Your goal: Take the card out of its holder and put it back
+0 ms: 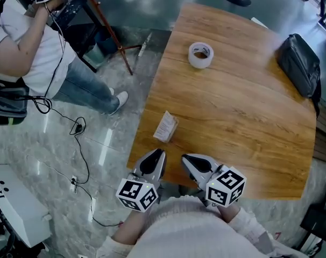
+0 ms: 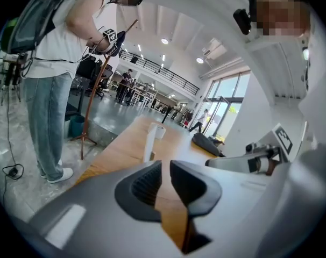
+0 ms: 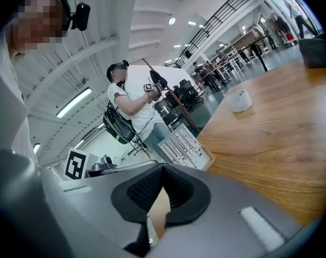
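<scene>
Claws in both my hands are hovering low over the near edge of a wooden bench (image 1: 238, 122). My left claw (image 2: 165, 170) is standing only slightly open, with a narrow gap between its pads, and is holding nothing. My right claw (image 3: 162, 172) is sitting closed, tips together, and is also empty. The card (image 1: 166, 123) is standing in its holder (image 1: 162, 137) near the bench's left edge, just ahead of the left claw and touching neither claw. A tape roll (image 1: 200, 55) and a black bag (image 1: 299, 66) are lying farther off, and another person (image 1: 28, 52) is standing beside the bench. I am judging that taking the card out is not yet begun and that I am only lining up. Next, one claw is going to need to steady the holder while the other opens wider, meets the card's free edge and pinches it to slide it out.
</scene>
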`<state>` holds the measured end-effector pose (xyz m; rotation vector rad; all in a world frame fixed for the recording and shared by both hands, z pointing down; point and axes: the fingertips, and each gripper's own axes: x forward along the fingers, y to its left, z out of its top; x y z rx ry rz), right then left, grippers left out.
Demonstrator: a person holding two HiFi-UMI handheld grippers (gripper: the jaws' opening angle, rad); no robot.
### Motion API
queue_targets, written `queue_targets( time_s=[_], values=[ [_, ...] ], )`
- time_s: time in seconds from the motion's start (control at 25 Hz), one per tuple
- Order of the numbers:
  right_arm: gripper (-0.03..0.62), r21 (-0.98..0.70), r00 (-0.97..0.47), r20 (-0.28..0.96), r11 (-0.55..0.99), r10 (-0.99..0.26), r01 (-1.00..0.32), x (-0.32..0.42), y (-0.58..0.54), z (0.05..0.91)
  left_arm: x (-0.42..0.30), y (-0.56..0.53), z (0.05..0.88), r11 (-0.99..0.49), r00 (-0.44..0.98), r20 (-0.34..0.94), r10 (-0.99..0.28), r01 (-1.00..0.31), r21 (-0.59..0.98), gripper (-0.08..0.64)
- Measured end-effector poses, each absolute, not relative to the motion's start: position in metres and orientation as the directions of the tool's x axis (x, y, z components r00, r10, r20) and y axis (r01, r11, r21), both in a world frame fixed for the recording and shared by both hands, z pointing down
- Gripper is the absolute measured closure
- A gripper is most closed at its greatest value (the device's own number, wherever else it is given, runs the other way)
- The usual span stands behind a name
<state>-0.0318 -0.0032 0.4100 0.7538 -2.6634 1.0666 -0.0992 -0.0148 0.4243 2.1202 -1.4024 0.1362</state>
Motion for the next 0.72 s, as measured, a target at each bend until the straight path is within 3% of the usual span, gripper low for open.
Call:
queue_targets(
  time_s=[0.2, 0.32, 0.72],
  values=[
    [0.598, -0.617, -0.856, 0.335, 0.595, -0.394, -0.515, -0.035, -0.007, 0.415, -0.110, -0.022, 0.431, -0.241, 0.408, 0.408, -0.817, -0.884, 0.402, 0.492],
    [0.598, -0.634, -0.860, 0.337, 0.582, -0.384, -0.508, -0.038, -0.008, 0.422, -0.116, -0.029, 0.433, -0.235, 0.394, 0.410, -0.823, -0.892, 0.386, 0.439],
    [0.598, -0.663, -0.855, 0.350, 0.544, -0.382, -0.514, -0.034, -0.010, 0.441, -0.116, -0.050, 0.435, -0.267, 0.387, 0.348, -0.854, -0.899, 0.346, 0.419]
  ],
)
